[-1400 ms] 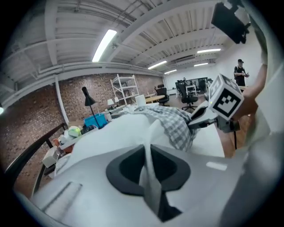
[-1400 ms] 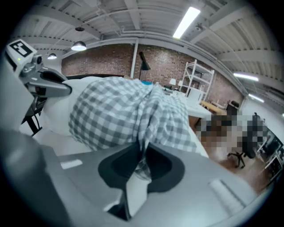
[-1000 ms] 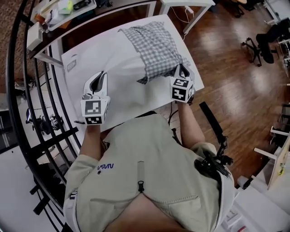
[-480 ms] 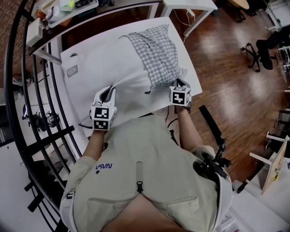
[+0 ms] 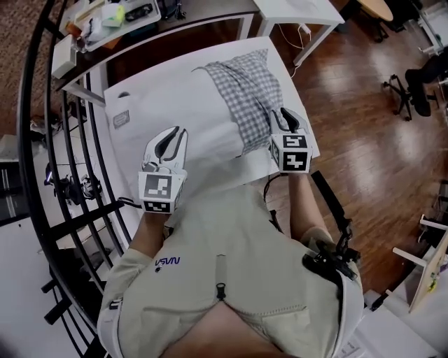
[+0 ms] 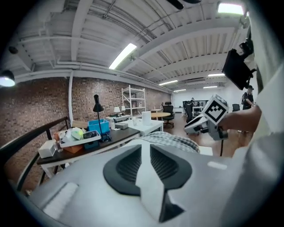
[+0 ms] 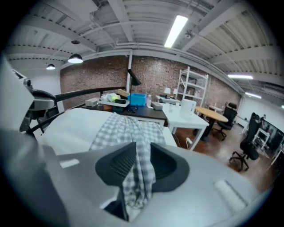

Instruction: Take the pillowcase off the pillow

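Regripping looks wise: left tool (image 5: 175,134) jaws opening around a pinch of pillow (image 5: 189,119), right tool (image 5: 285,115) jaws opening with pillowcase (image 5: 248,91) between them, covering the pillow's right end on the bench (image 5: 124,157), so bite deeper, then pull apart.

The pillow (image 5: 189,112) lies across the bench (image 5: 115,98), with the pillowcase (image 5: 248,91) over its right part. Behind stands a second bench (image 5: 189,24) carrying a tray (image 5: 129,14) at its left end, and a third bench (image 5: 294,8) stands to its right. A railing (image 5: 42,140) runs along the left.
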